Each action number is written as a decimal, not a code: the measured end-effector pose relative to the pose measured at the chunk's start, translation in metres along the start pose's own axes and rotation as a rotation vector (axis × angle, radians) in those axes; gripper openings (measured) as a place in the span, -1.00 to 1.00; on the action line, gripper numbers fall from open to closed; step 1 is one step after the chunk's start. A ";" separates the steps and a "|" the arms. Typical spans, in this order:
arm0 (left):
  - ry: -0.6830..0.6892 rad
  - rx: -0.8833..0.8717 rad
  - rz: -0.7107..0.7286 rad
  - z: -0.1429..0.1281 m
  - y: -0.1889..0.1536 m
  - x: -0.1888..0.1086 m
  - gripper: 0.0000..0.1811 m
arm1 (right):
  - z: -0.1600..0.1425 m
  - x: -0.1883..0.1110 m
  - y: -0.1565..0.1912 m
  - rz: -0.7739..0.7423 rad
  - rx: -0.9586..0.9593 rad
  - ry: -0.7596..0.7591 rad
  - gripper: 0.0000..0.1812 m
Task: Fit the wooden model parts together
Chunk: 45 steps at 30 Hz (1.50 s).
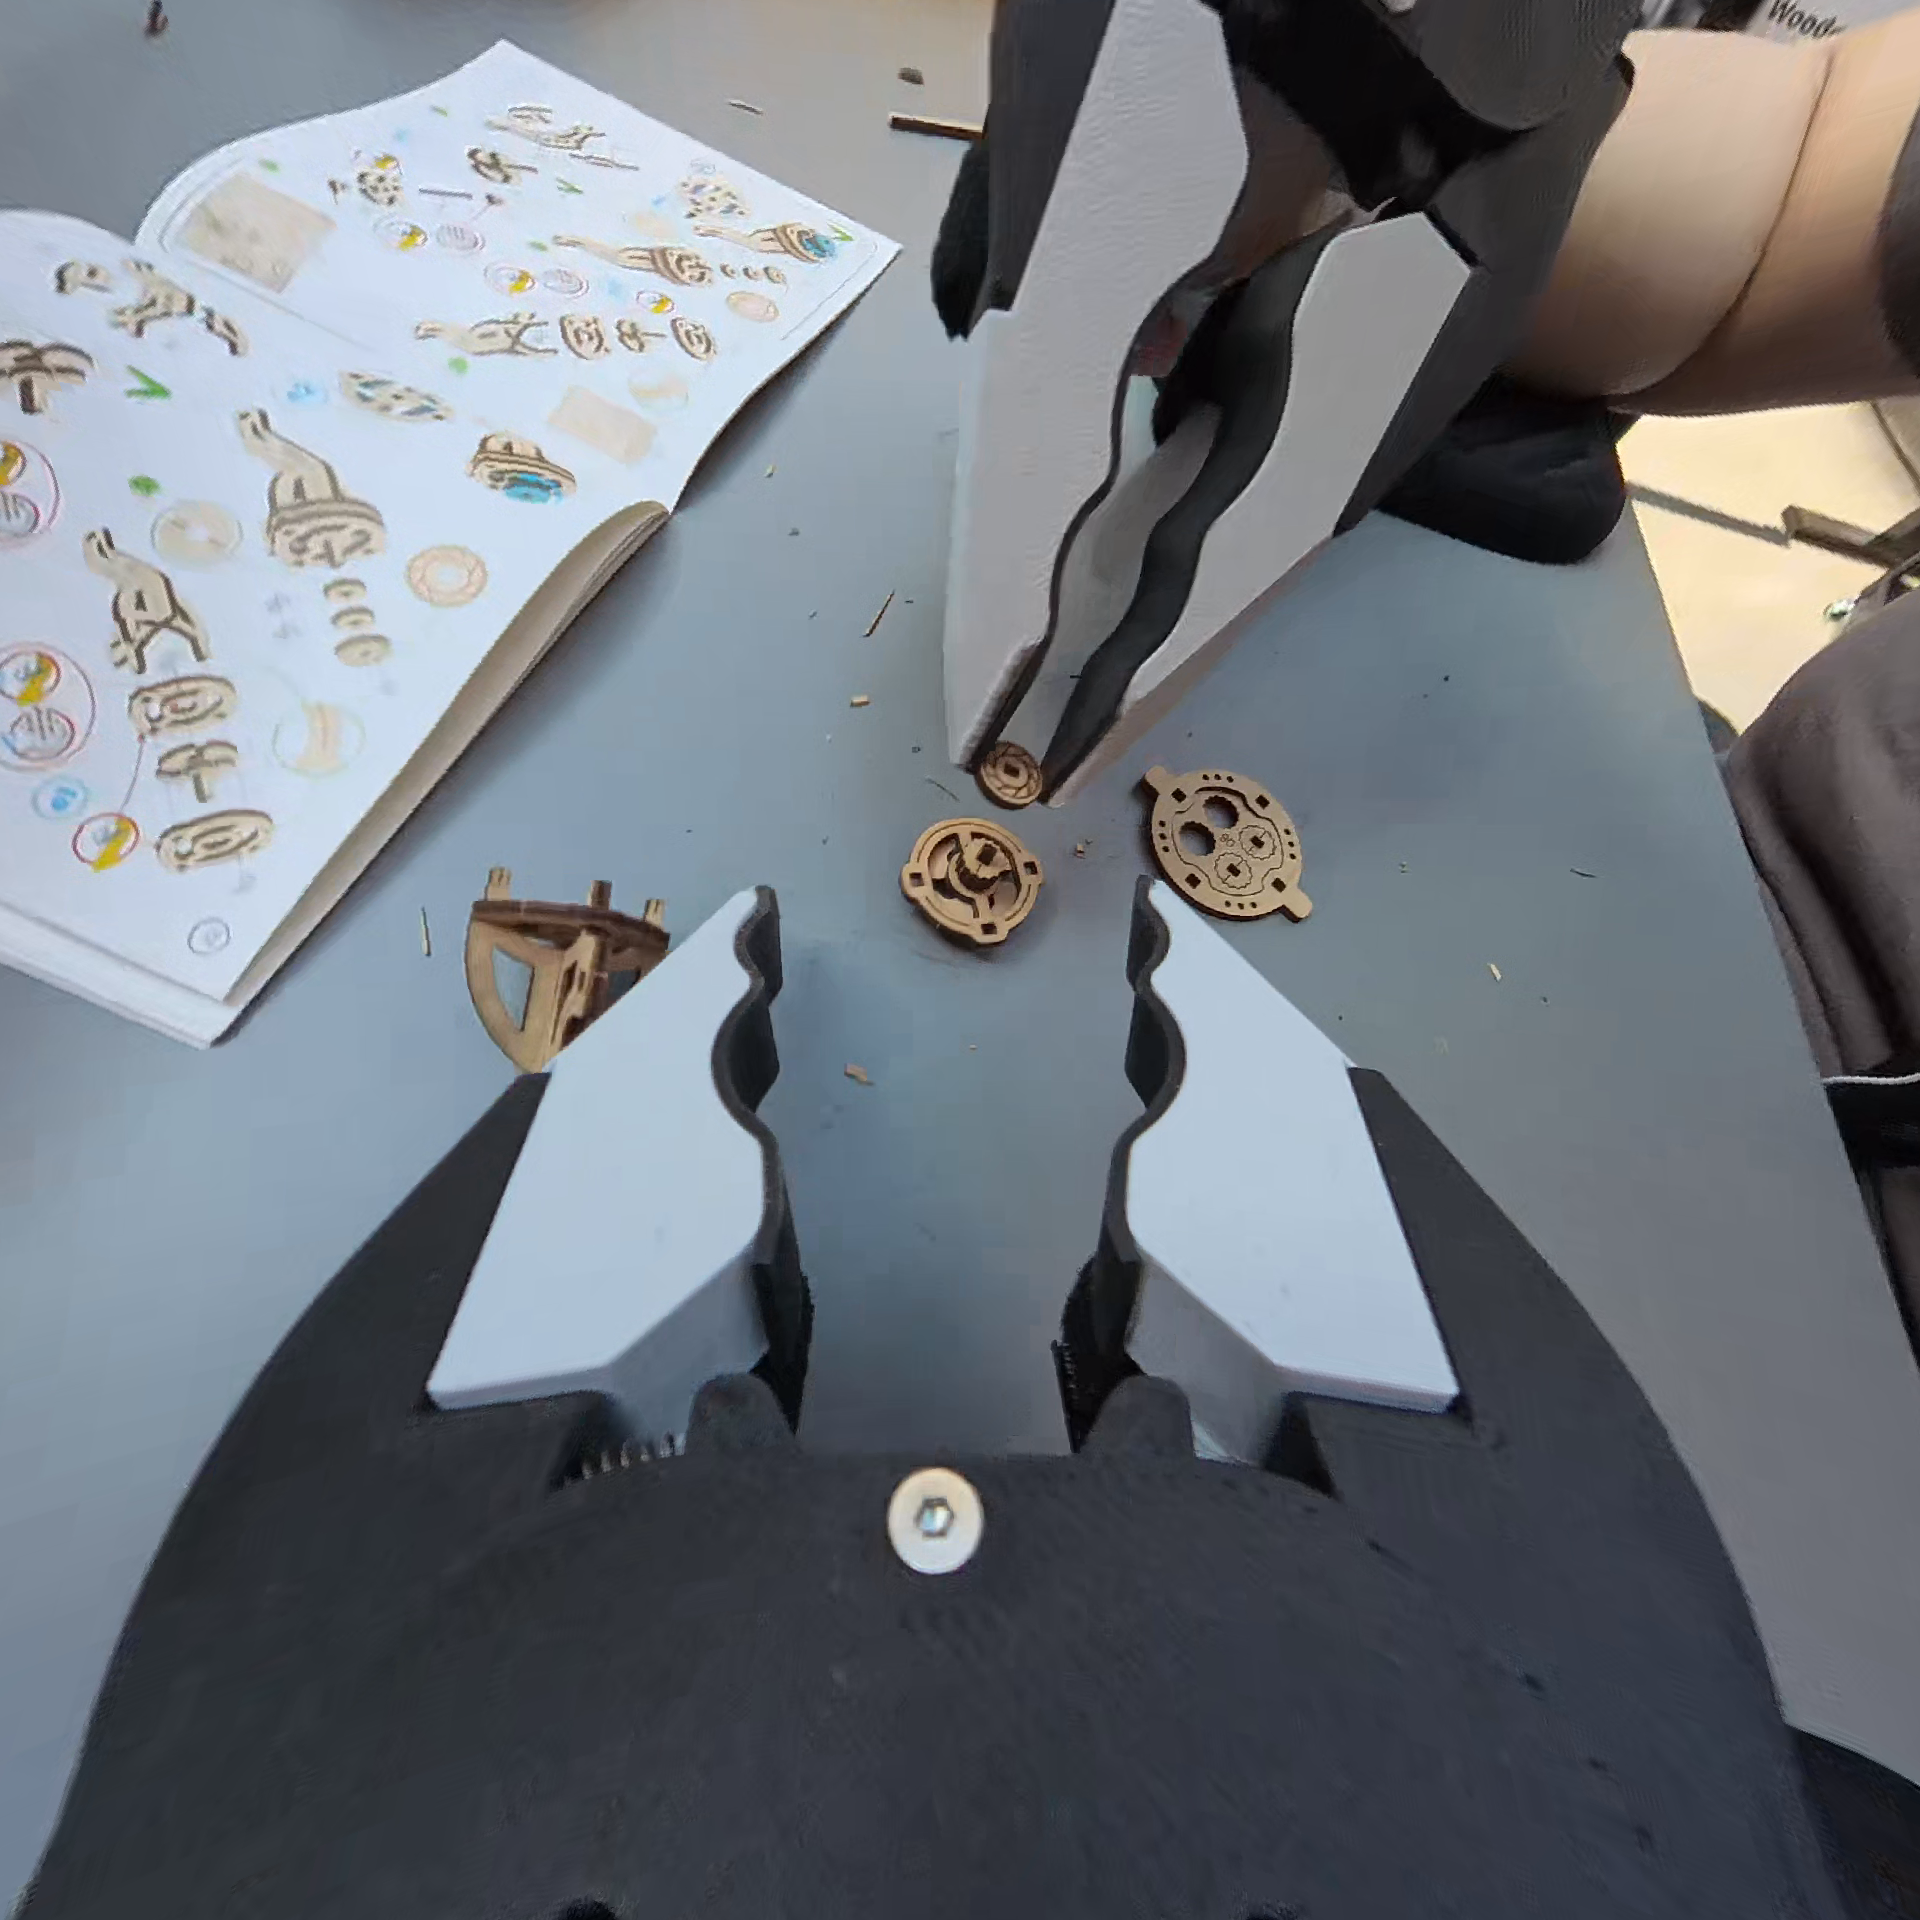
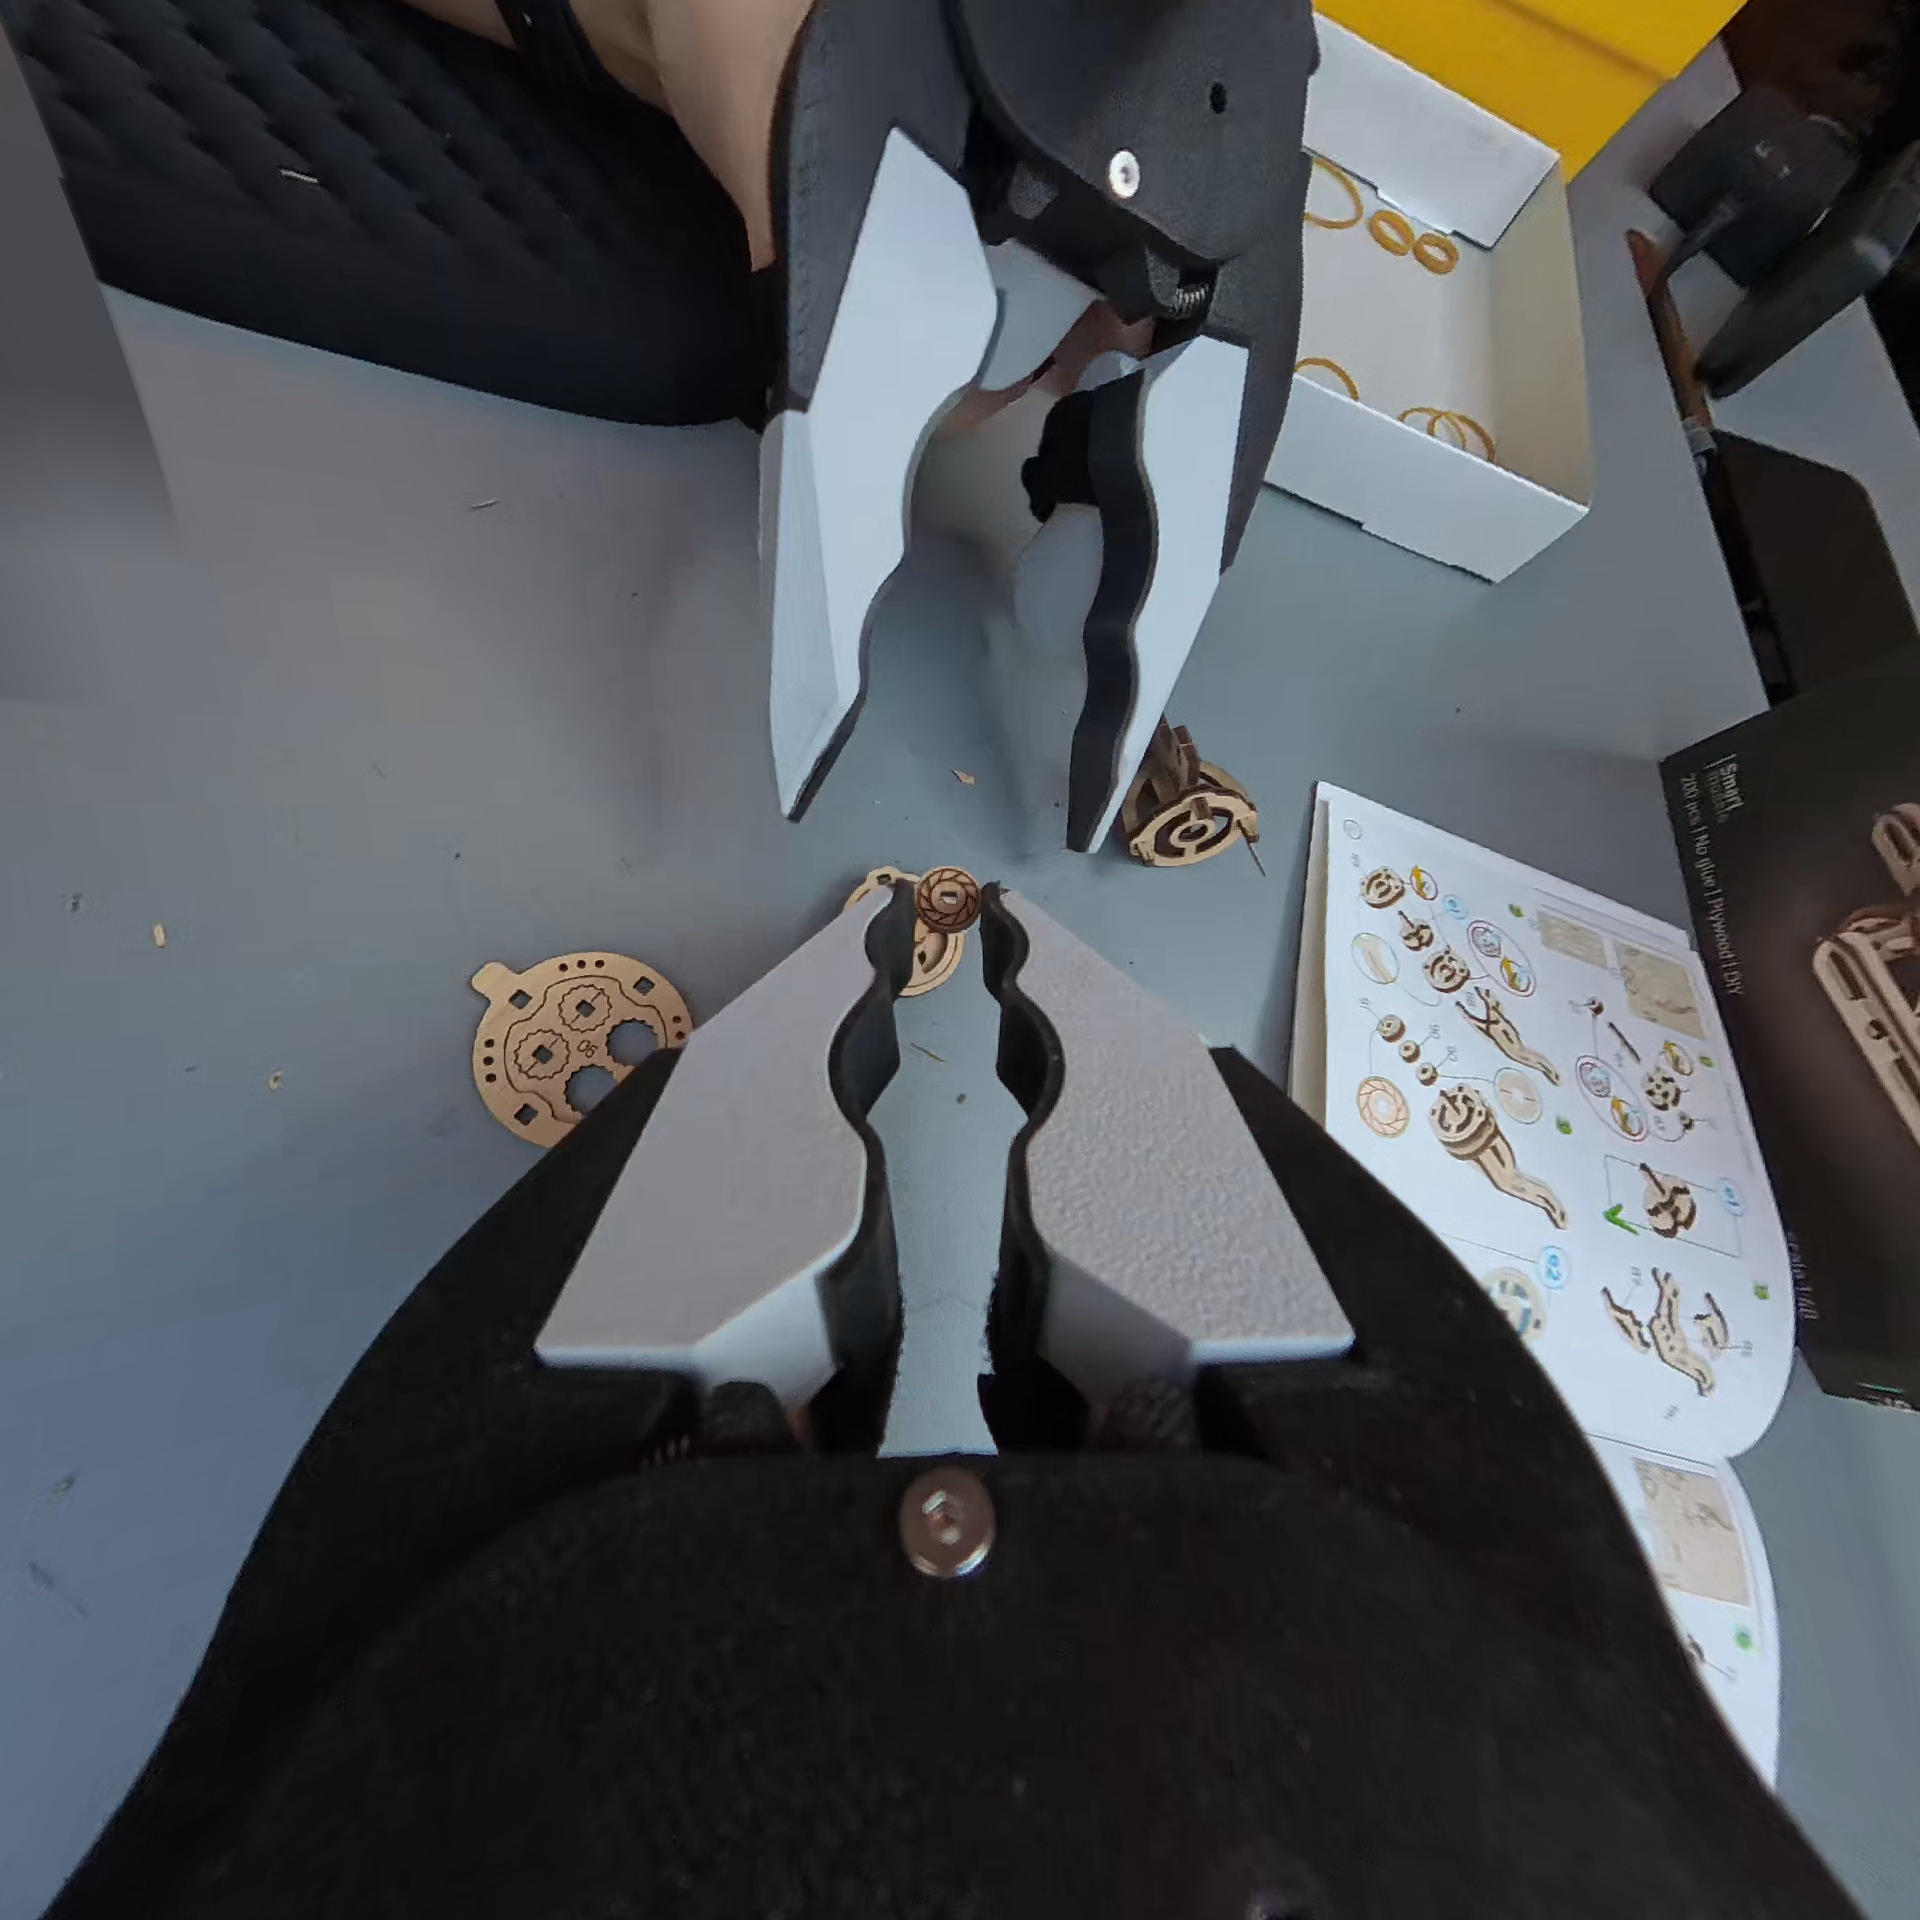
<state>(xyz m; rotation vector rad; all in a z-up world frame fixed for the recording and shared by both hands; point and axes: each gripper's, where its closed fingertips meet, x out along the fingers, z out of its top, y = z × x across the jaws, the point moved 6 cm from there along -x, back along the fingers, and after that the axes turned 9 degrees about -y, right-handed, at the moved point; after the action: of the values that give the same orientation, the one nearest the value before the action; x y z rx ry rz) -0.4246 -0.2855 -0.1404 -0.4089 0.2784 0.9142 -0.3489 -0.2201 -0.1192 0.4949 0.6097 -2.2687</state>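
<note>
My right gripper [image 2: 938, 900] is shut on a small wooden disc [image 2: 948, 899], held on edge between its fingertips. It comes down from the top in the left wrist view [image 1: 1013, 774], with the disc [image 1: 1010, 774] low over the table, just beyond a round wooden hub assembly [image 1: 971, 878]. In the right wrist view that assembly [image 2: 935, 966] is mostly hidden behind my right fingers. My left gripper [image 1: 954, 900] is open and empty, its tips on either side of the hub assembly; it also shows in the right wrist view [image 2: 940, 826]. A flat round plate with holes [image 1: 1226, 842] [image 2: 566, 1039] lies beside them.
A wooden stand subassembly [image 1: 561, 977] [image 2: 1190, 810] stands by the left gripper's finger. An open instruction booklet [image 1: 312, 468] [image 2: 1507, 1091] lies on the grey table [image 1: 1351, 1039]. A white box with rings [image 2: 1455, 343] and a dark box [image 2: 1818, 987] sit farther off. Wood splinters are scattered about. My two grippers' fingertips are within a few centimetres of each other.
</note>
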 end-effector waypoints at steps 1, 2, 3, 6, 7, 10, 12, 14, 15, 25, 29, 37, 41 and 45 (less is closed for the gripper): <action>0.007 0.041 0.001 0.002 -0.003 0.004 -0.32 | 0.000 0.000 0.000 0.009 0.023 -0.002 -0.88; 0.009 0.074 -0.010 0.004 -0.006 0.008 -0.39 | -0.001 0.000 0.002 0.023 0.034 -0.002 -0.88; 0.012 0.096 -0.016 0.005 -0.007 0.011 -0.46 | -0.002 0.000 0.002 0.027 0.042 0.001 -0.88; 0.056 0.156 -0.021 0.000 -0.007 0.016 -0.47 | -0.008 0.002 0.000 0.015 0.093 0.019 -0.88; 0.072 0.169 -0.029 -0.003 -0.008 0.018 -0.47 | -0.010 0.003 -0.001 0.004 0.116 0.025 -0.88; 0.093 0.186 -0.036 -0.005 -0.008 0.021 -0.51 | -0.012 0.004 0.004 0.000 0.198 0.016 -0.88; 0.104 0.202 -0.038 -0.005 -0.007 0.023 -0.58 | -0.012 0.004 0.006 -0.016 0.228 0.008 -0.88; 0.122 0.208 -0.045 -0.007 -0.007 0.024 -0.63 | -0.012 0.005 0.005 -0.048 0.223 0.014 -0.88; 0.124 0.216 -0.038 -0.007 -0.007 0.025 -0.67 | -0.012 0.006 0.004 -0.051 0.225 0.020 -0.88; 0.122 0.234 0.002 -0.008 -0.008 0.024 -0.68 | -0.013 0.011 0.008 -0.034 0.276 0.030 -0.87; 0.121 0.218 -0.005 -0.008 -0.008 0.024 -0.68 | -0.013 0.011 0.008 -0.027 0.281 0.028 -0.88; 0.115 0.170 -0.065 -0.009 -0.013 0.021 -0.45 | -0.010 0.007 0.005 -0.035 0.266 0.014 -0.88; 0.119 0.196 -0.046 -0.010 -0.012 0.021 -0.48 | -0.010 -0.003 -0.003 -0.063 0.262 -0.003 -0.88; 0.120 0.206 -0.034 -0.009 -0.010 0.021 -0.55 | -0.006 -0.009 -0.006 -0.042 0.303 -0.046 -0.88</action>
<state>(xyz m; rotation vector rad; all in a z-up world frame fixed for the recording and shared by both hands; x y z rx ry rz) -0.4048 -0.2803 -0.1550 -0.2772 0.4698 0.8198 -0.3463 -0.2080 -0.1182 0.5779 0.2545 -2.4177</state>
